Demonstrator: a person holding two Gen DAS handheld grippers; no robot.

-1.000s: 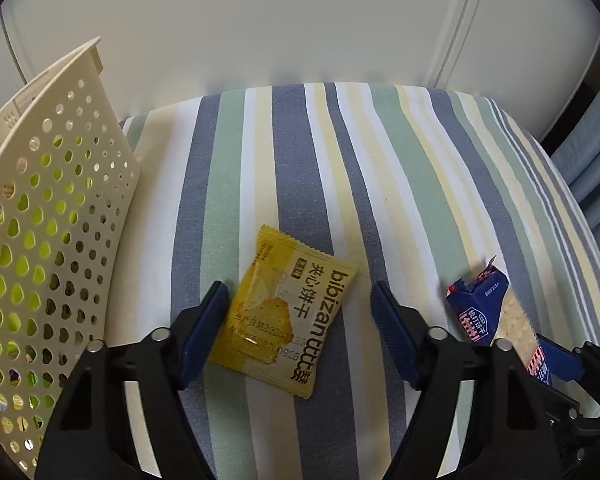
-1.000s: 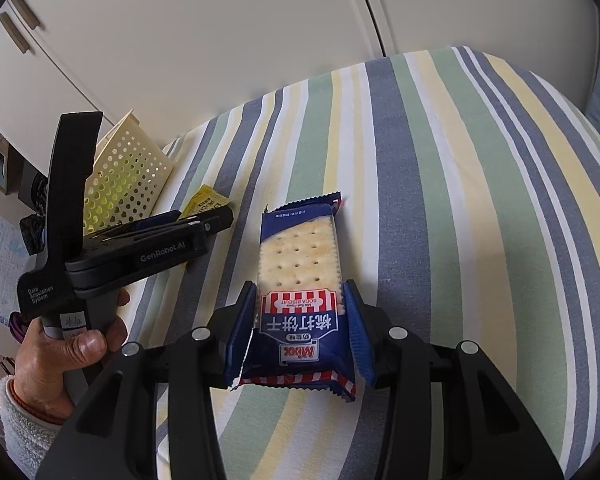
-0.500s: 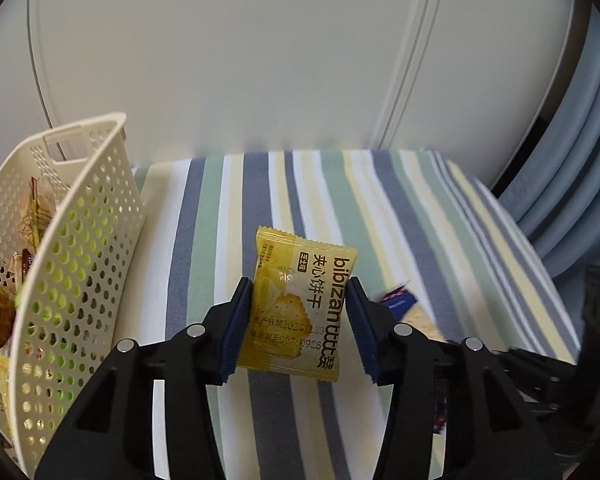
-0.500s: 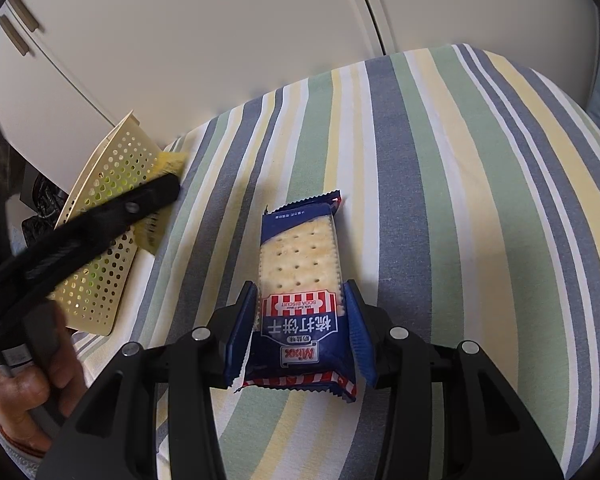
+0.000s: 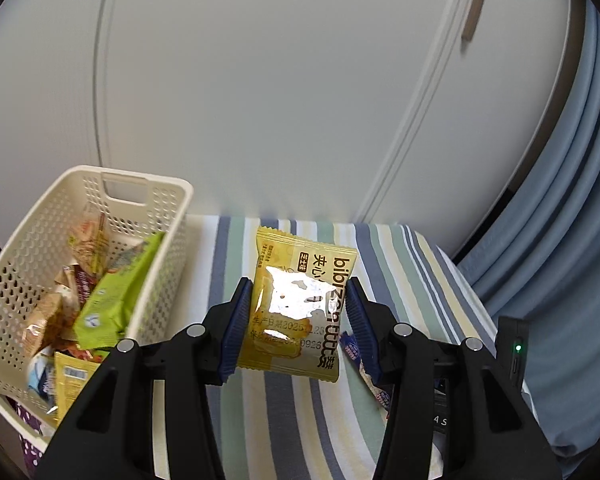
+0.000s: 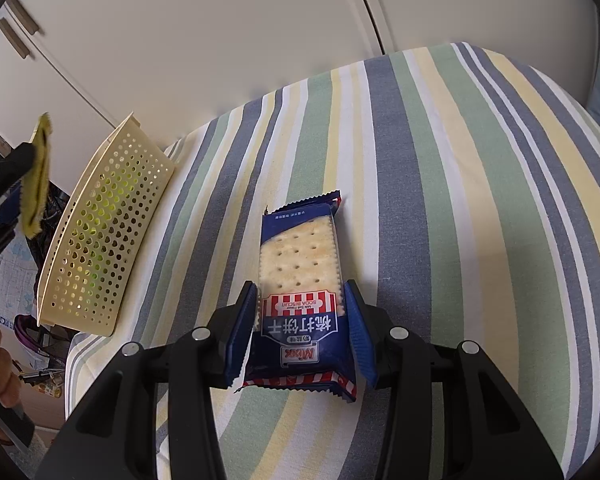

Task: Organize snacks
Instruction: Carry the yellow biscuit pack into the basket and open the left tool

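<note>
Carrying the yellow biscuit pkt toward the basket is the step in hand, judging by how things lie. The left gripper is clenched on that pkt: both blue pads press its 2 side edges, pkt upright and facing the cam, lifted clear of the striped cloth. It hangs just right of the basket's near wall, not yet over the opening. The basket already holds several snacks, incl. a green pack leaning on the wall.

Next move prob calls for shifting left until the pkt is over the rim, then letting go so it drops among the others; the grip is on the pkt's edges only, so a slow swing seems wise.

The right gripper sits low over the cloth w/ the blue soda cracker pack between its fingers. Pads look right against the pack's 2 long sides near its lower end, the rest sticking out fwd. Pack appears to rest flat on the cloth, not raised. Fingers seem closed on it, though how firmly I can't tell. In that view the basket is well apart, to the left.
</note>
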